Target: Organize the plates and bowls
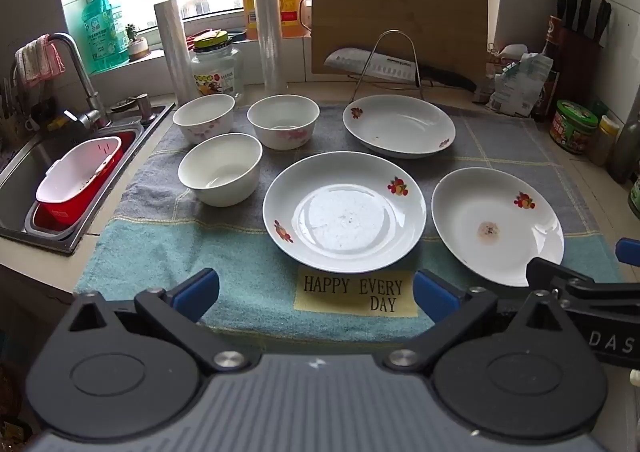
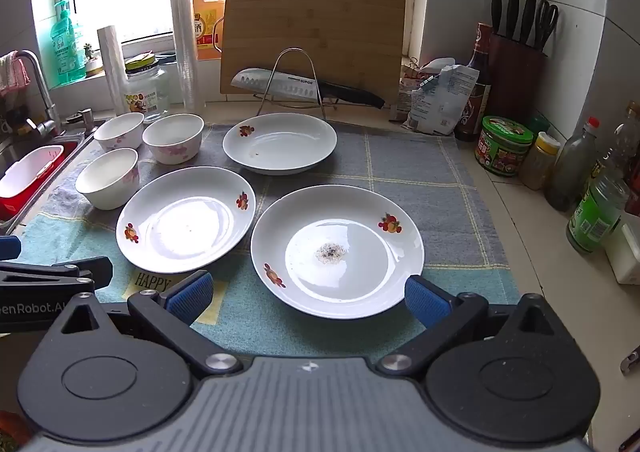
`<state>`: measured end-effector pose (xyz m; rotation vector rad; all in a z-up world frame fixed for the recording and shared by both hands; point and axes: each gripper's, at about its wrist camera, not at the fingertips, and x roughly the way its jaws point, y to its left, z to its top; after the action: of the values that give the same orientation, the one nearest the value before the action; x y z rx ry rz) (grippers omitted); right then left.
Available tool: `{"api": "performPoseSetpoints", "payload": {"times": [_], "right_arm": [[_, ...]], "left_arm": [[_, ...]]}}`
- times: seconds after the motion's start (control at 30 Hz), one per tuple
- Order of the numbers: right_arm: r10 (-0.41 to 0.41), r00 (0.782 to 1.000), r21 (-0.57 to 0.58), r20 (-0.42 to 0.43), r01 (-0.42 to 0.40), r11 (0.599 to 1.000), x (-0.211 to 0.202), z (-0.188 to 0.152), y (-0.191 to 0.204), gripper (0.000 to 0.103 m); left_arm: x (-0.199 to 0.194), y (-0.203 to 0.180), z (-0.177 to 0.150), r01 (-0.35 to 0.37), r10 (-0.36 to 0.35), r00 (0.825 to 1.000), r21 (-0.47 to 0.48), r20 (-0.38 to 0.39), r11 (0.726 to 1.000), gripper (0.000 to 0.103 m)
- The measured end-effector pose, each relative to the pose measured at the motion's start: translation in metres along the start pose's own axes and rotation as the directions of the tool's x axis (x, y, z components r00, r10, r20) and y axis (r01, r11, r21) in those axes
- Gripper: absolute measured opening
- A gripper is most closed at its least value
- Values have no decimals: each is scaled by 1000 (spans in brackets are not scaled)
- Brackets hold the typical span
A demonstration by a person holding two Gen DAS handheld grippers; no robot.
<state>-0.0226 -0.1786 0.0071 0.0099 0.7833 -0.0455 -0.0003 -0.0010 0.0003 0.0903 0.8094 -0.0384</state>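
Note:
Three white plates with fruit prints lie on a towel: a middle plate (image 1: 344, 212) (image 2: 186, 218), a far plate (image 1: 399, 125) (image 2: 280, 142), and a right plate with a brown stain (image 1: 496, 224) (image 2: 337, 250). Three white bowls stand at the left: a near bowl (image 1: 220, 168) (image 2: 107, 177), a back-left bowl (image 1: 204, 117) (image 2: 119, 130) and a back-middle bowl (image 1: 283, 120) (image 2: 173, 137). My left gripper (image 1: 316, 292) is open above the towel's front, short of the middle plate. My right gripper (image 2: 308, 296) is open, its blue pads either side of the stained plate's near rim, not touching.
A sink (image 1: 24, 168) with a red and white basket (image 1: 76, 180) lies left of the towel (image 1: 160, 252). Behind stand a cutting board (image 1: 400, 12), a knife on a wire rack (image 1: 384, 66), film rolls and a jar. Bottles and tins (image 2: 504, 146) line the right wall.

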Motion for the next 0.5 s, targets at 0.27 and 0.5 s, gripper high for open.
{"api": "performPoseSetpoints", "payload": {"times": [0.27, 0.5], "right_arm": [[-2, 1000, -2, 7, 2, 1000, 0, 0, 0, 103], [0, 1000, 1, 7, 0, 1000, 0, 0, 0, 103]], "left_arm": [[-3, 1, -1, 17, -17, 1000, -13, 0, 1000, 102], [2, 1, -3, 12, -12, 1000, -7, -7, 1000, 102]]}}
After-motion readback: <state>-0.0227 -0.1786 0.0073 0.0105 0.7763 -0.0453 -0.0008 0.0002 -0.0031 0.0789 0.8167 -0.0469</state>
